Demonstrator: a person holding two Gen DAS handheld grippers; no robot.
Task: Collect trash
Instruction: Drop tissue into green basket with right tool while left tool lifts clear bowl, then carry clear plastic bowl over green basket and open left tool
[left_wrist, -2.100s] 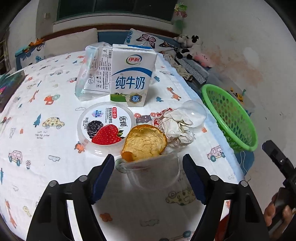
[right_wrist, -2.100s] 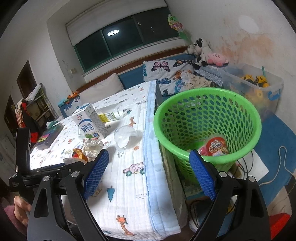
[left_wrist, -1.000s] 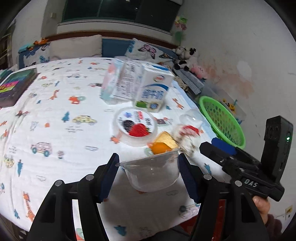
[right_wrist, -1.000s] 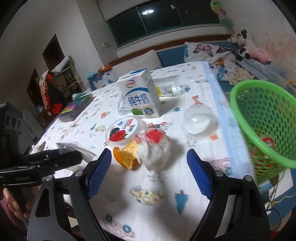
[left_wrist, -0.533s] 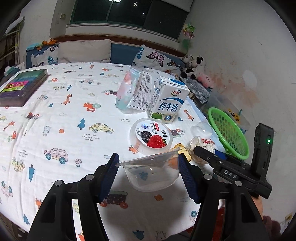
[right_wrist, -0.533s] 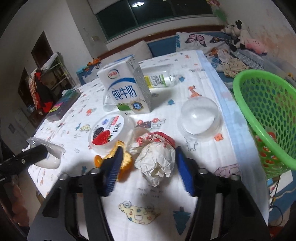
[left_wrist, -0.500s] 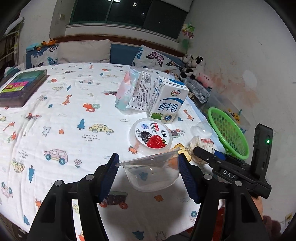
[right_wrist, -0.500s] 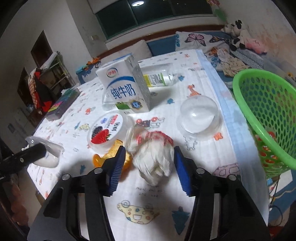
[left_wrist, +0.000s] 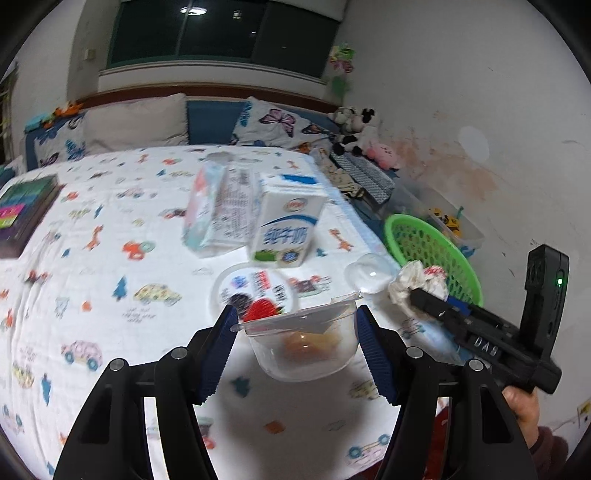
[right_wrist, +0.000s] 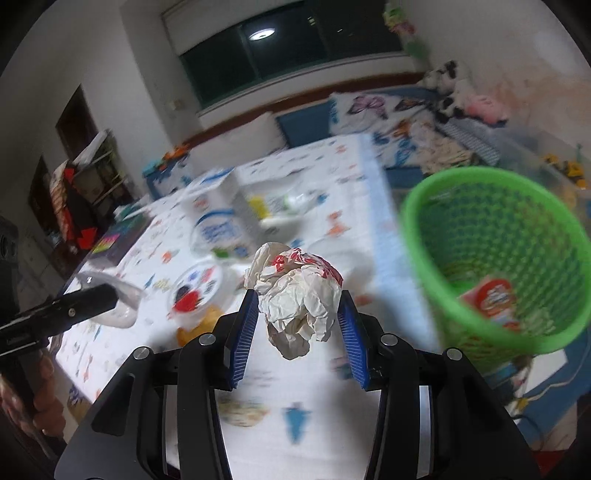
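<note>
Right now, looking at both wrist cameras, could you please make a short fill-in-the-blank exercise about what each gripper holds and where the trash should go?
1. The right gripper, its jaws closing, has the crumpled paper wrapper pressed between its ____ pads.
2. The left gripper holds a clear plastic ____ by its sides.
3. The basket beside the bed is ____ in colour.
4. The yogurt tub lies in front of the ____ carton.

Missing words: blue; cup; green; milk
</note>
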